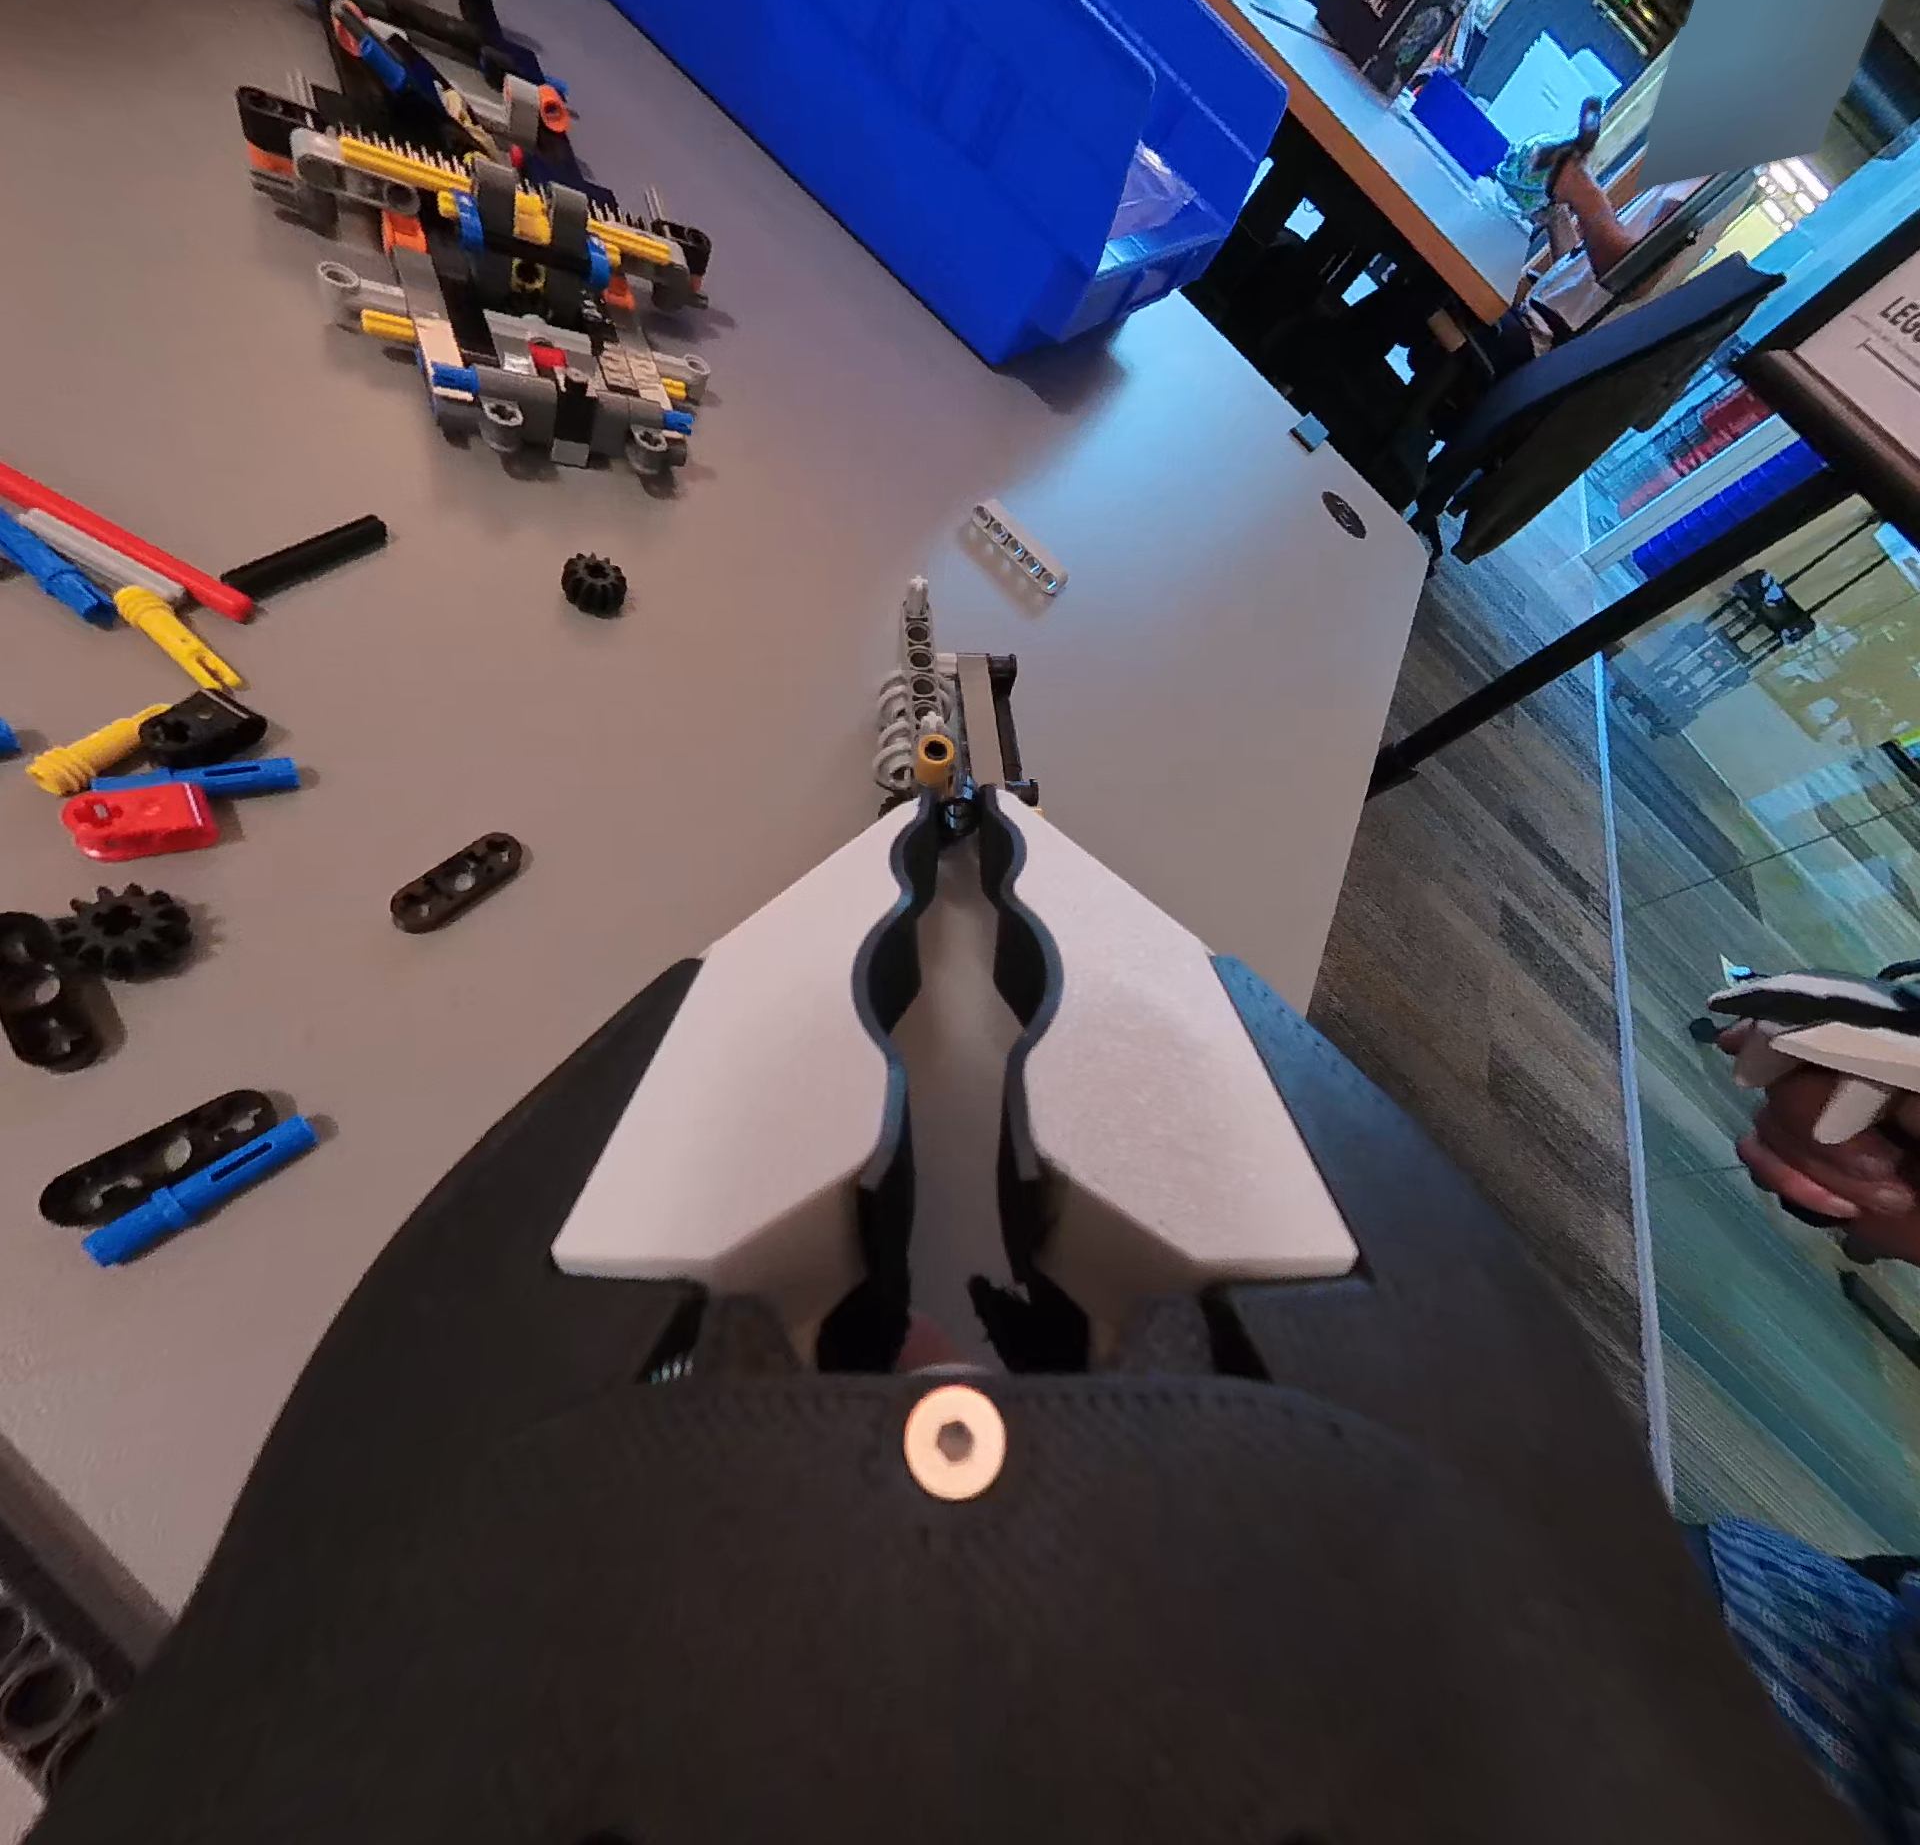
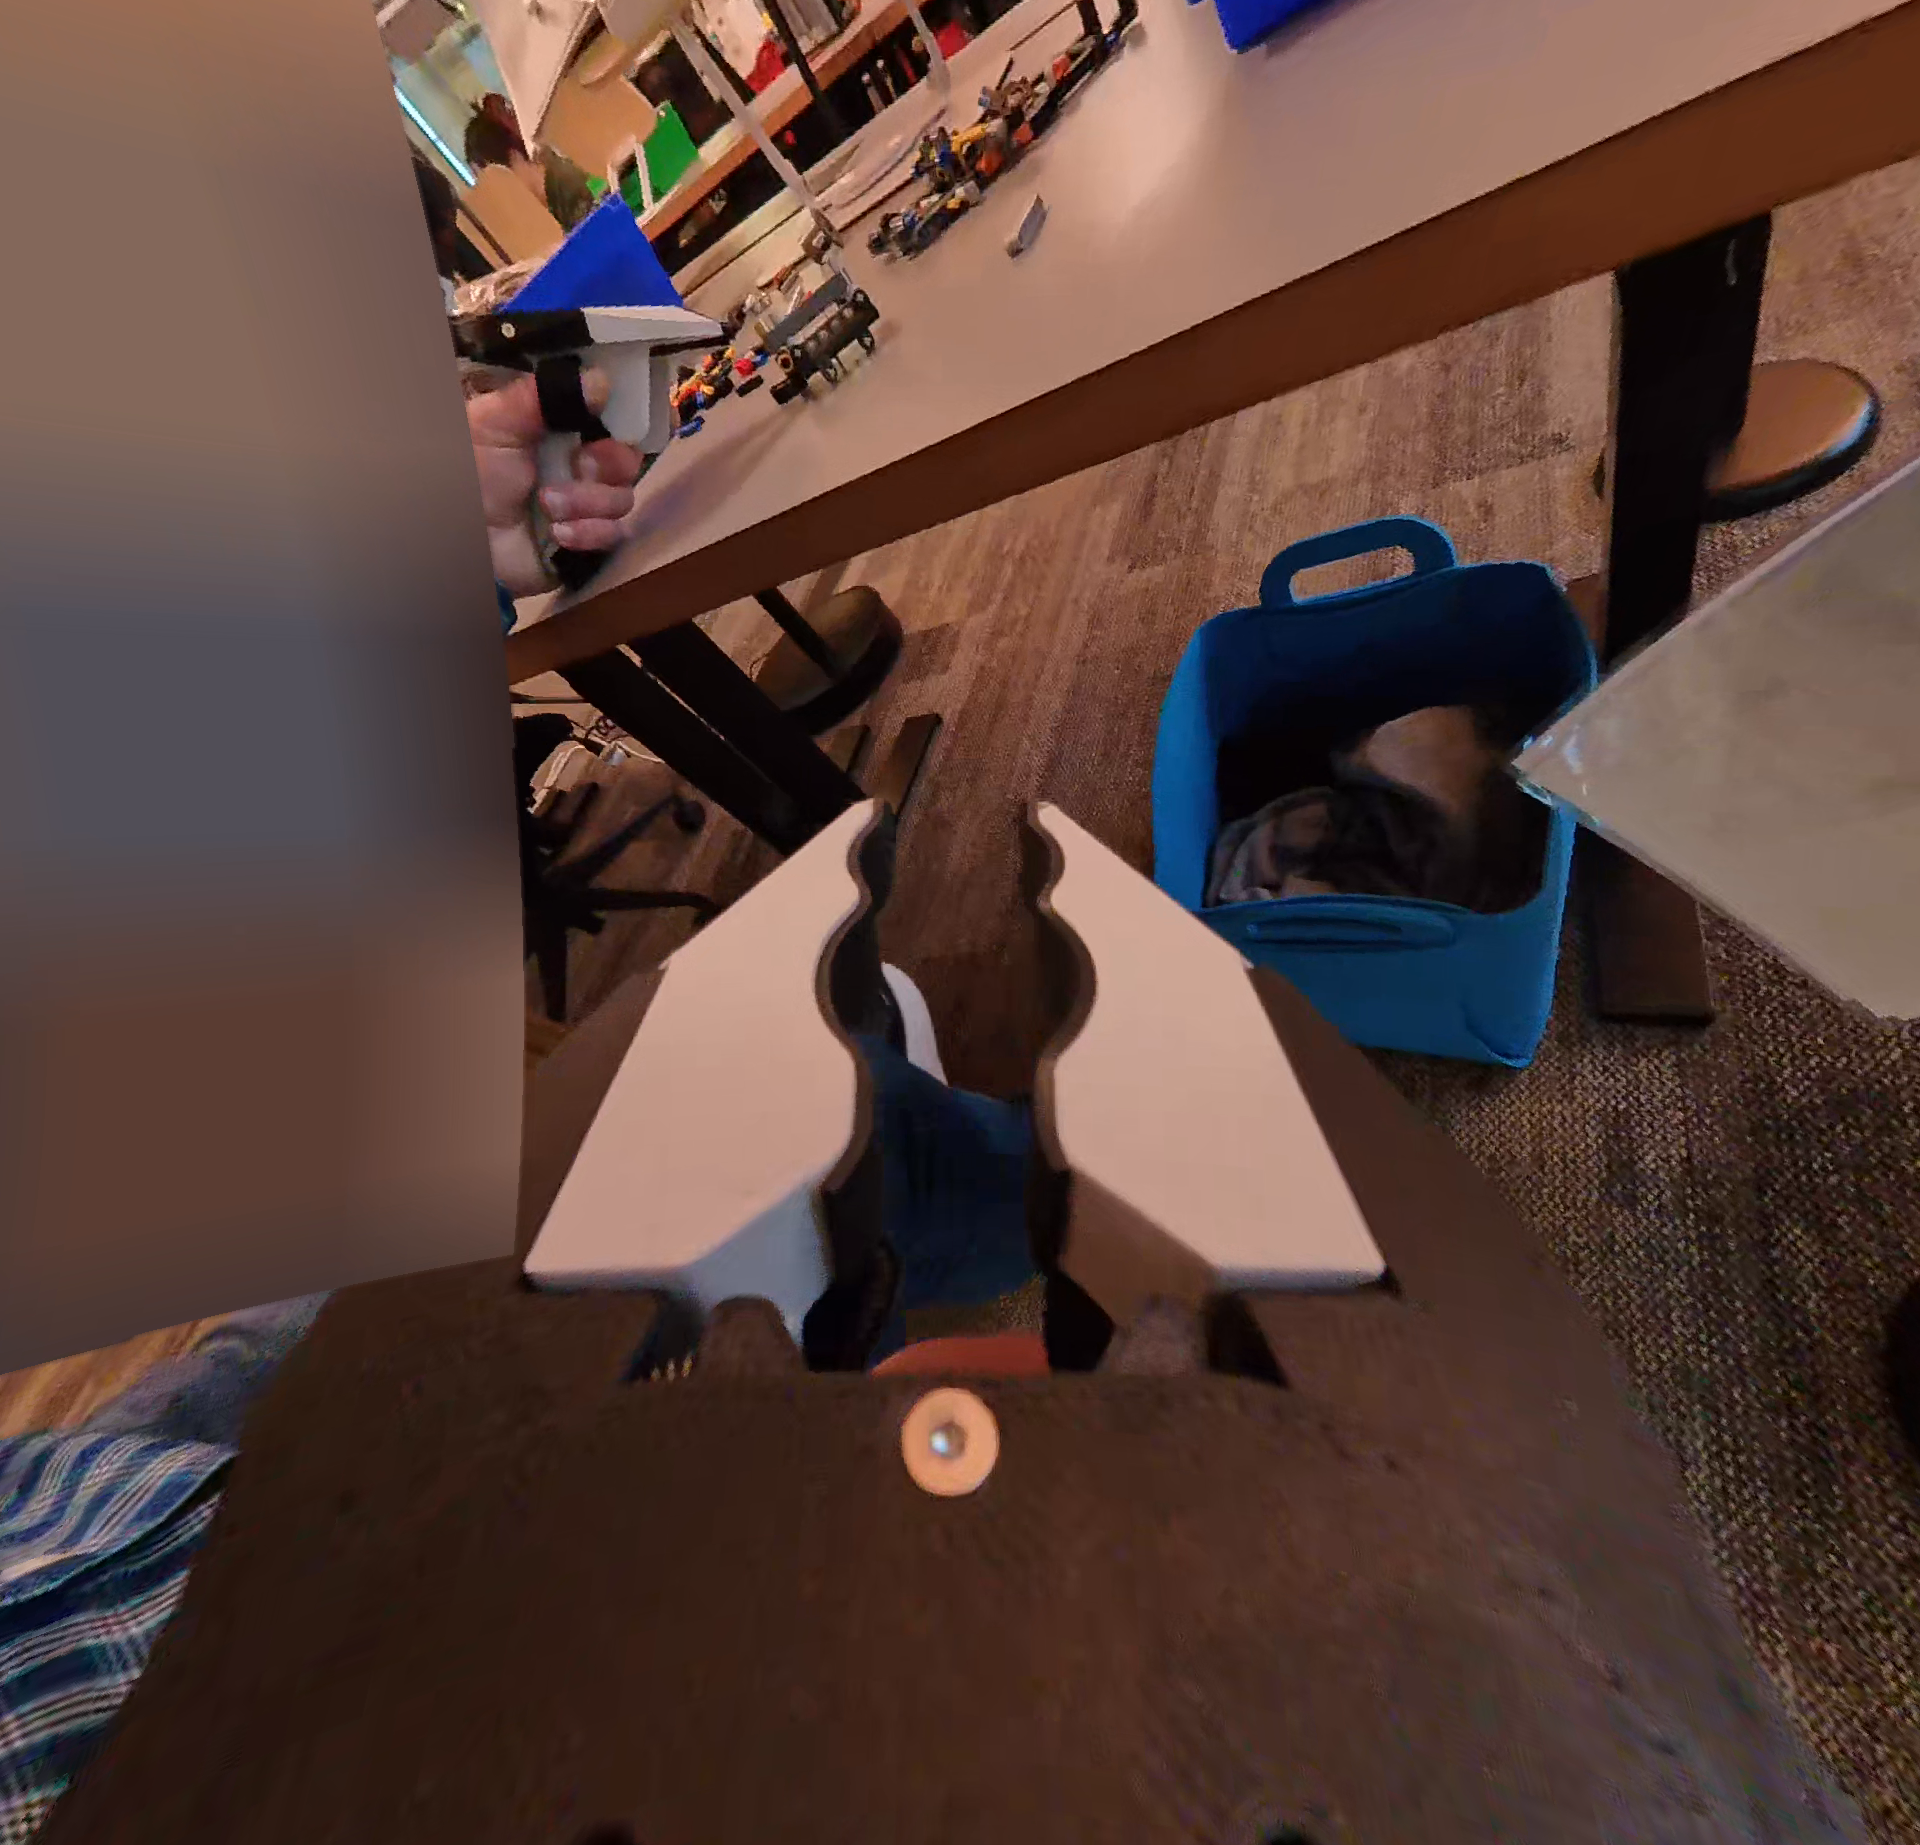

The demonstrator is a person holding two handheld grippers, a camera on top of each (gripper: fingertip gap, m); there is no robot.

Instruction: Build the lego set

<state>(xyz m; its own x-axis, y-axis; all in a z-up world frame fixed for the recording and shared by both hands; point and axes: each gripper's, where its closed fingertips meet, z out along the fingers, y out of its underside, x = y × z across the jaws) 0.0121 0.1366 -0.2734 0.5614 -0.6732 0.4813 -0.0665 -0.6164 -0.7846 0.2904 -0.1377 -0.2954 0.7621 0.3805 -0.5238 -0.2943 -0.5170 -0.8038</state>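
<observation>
A: The small grey sub-assembly (image 1: 928, 699) is in the left hand-held gripper (image 1: 958, 816). The fingertips are closed on its near end, at a black pin beside a yellow connector (image 1: 934, 753). It is held above the counter (image 1: 727, 652), near the right edge.

B: Which way does it point?

A: Its long axis runs straight away from the gripper, along the fingers. The free end points forward, toward a loose grey beam (image 1: 1019, 545) lying on the counter. A thin black rod (image 1: 1004, 717) runs beside it on the right.

B: What could go wrong?

A: I think the grip is very small, only at one end. The long piece can turn or swing down between the pads, and then it will not line up with the big model (image 1: 488, 237) on the far left. If it slips, it may fall off the counter edge to the floor.

B: And the other one?

A: The right hand-held gripper (image 2: 956, 850) is open and empty. It is low beside the counter, pointing at the carpet near a blue basket (image 2: 1361, 808). So it cannot support the piece now.

B: The spare parts?

A: Pins, gears and black links (image 1: 455, 881) lie on the left, well apart.
</observation>
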